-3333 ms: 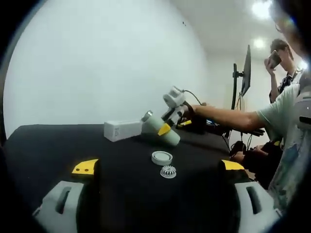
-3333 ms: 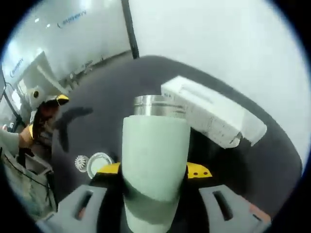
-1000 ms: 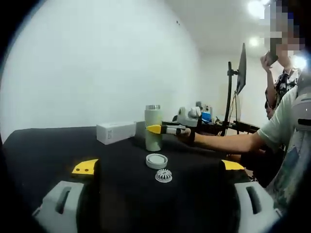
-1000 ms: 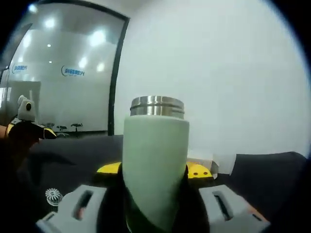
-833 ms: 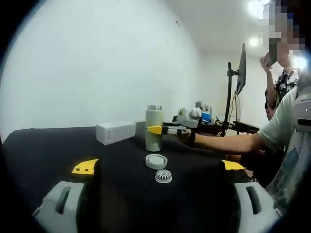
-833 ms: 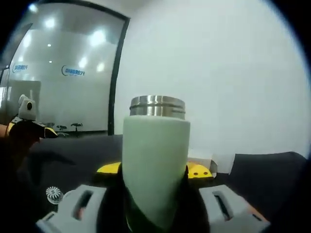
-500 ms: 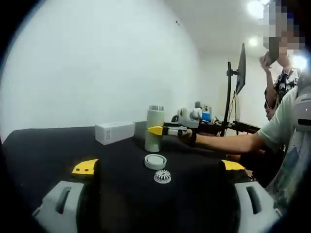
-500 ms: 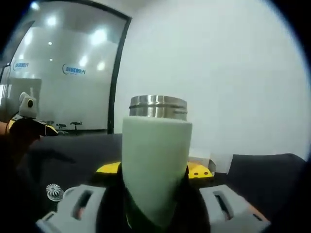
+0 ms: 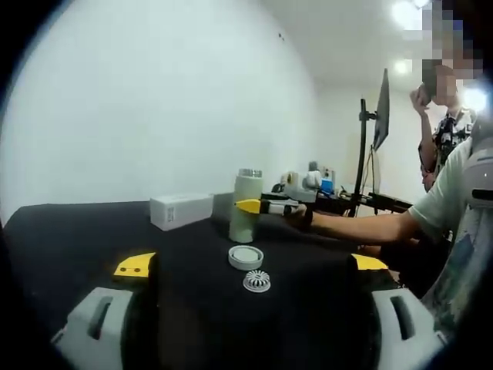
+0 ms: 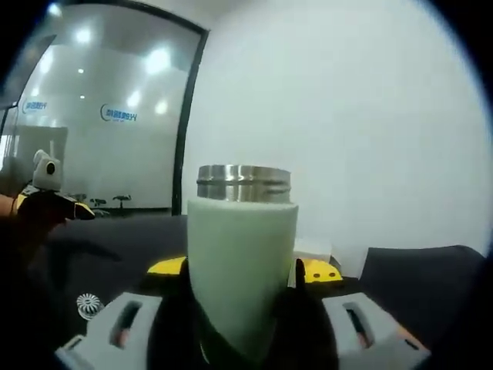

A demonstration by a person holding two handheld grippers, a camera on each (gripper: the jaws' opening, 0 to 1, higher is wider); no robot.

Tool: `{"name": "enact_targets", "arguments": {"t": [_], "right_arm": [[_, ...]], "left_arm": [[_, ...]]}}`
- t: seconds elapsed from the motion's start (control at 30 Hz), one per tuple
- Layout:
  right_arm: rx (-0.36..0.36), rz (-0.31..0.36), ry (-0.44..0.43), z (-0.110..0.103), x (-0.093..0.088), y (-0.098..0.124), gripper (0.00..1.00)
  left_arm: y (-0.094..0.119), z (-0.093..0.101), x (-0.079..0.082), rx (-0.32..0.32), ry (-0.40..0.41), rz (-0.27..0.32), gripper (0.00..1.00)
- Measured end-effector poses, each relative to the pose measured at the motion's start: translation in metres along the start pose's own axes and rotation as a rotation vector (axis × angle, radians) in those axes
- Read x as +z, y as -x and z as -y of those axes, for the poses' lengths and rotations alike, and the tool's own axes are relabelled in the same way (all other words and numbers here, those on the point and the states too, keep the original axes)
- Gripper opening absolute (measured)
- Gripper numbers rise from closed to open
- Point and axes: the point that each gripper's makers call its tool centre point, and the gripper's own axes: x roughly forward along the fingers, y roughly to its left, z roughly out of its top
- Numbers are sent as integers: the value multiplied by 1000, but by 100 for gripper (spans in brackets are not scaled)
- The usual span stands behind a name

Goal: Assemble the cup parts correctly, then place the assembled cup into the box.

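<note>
The pale green cylindrical cup body (image 10: 242, 266) has a banded silver steel neck. The counter (image 9: 69, 231) is black. Ahead of the left hand-held gripper (image 9: 250, 308), grey with yellow tips, lie a white round lid (image 9: 246, 257), a white ribbed disc (image 9: 256, 280) and a white rectangular box (image 9: 180, 210).

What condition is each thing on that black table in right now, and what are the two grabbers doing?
Cup body: upright on the table, top open, lid off.
Lid: lying flat on the table, apart from the cup.
Ribbed strainer: loose on the table beside the lid.
White box: lying on its side.
Right gripper: jaws around the cup body.
Left gripper: jaws open, holding nothing.
</note>
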Motion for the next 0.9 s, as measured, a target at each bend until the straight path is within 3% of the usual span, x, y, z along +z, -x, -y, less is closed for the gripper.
{"name": "enact_targets", "arguments": {"t": [0.27,0.47,0.6,0.7,0.83,0.9], "right_arm": [[53,-17,-25,-7,-1,3,67],[55,-20,-8,1,2,18,69],[32,-9,0,11,10,38,67],[17,17,8,8,15,65,65],[42,17,-4,-10,14,91,64],[77,1,-6,-24,9,100,58]], "left_arm": [[-5,4,0,-3,1,1,96],[-7,2,-1,-9,2,-1,96],[-9,5,-4,-11,1,-6,96],[-10,8,-5,-12,2,-6,96],[-8,3,-8,-15,7,-11,96],[-7,1,-10,-15,8,-13,96]]}}
